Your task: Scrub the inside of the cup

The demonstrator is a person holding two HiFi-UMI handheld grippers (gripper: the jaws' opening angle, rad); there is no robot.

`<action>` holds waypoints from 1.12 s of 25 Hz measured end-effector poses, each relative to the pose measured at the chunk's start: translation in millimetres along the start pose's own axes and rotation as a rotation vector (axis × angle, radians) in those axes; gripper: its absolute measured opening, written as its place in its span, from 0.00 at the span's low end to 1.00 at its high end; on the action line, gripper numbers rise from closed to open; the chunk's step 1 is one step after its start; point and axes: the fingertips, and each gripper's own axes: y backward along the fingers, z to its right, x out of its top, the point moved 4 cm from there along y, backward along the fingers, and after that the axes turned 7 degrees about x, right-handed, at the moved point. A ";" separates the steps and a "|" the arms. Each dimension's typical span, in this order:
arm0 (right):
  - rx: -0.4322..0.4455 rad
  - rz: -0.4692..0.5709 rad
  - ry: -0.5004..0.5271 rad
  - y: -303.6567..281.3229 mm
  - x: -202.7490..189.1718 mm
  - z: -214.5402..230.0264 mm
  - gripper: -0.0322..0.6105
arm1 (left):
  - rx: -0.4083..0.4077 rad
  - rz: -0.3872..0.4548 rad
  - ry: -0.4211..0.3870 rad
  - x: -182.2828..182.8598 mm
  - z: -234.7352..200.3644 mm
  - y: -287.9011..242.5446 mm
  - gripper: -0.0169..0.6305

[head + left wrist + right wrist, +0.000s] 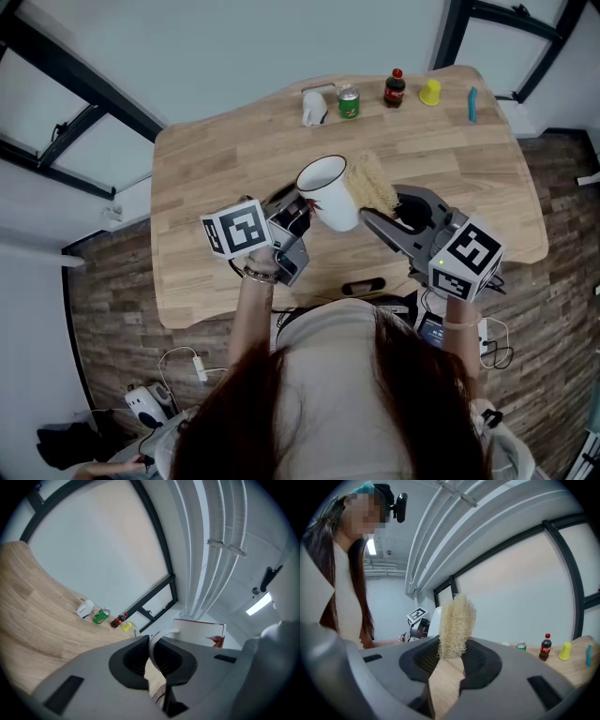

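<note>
Over the wooden table (pixel 234 159), I am holding the white cup (pixel 330 199) up near the middle. Its mouth is tilting toward 11 o'clock, and its long axis is running from 11 to 5. My left gripper (pixel 298 214) is clamping the cup's handle (pixel 155 641) from the 8 o'clock side. My right gripper (pixel 377 217) is pinching the fibrous scrubber (pixel 372 181), which is sitting just beside the rim at 3 o'clock, outside the cup. I am judging that the scrubber needs swinging toward 9 o'clock, over the rim, then down along that axis.
</note>
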 end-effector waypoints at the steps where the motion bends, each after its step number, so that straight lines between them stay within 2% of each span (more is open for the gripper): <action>1: -0.010 -0.001 0.008 -0.3 0.0 0.1 0.26 | 0.010 0.005 -0.003 0.4 -0.2 0.5 0.07; 6: -0.051 -0.002 0.042 -1.8 -1.3 0.4 0.26 | 0.059 0.023 -0.023 2.8 -1.2 2.2 0.07; 23: -0.130 0.007 0.131 -6.6 -2.3 0.6 0.26 | 0.150 0.076 -0.046 8.3 -4.6 3.6 0.07; 28: -0.176 0.013 0.159 -9.3 -2.6 2.0 0.26 | 0.178 0.099 -0.048 10.3 -6.8 4.6 0.07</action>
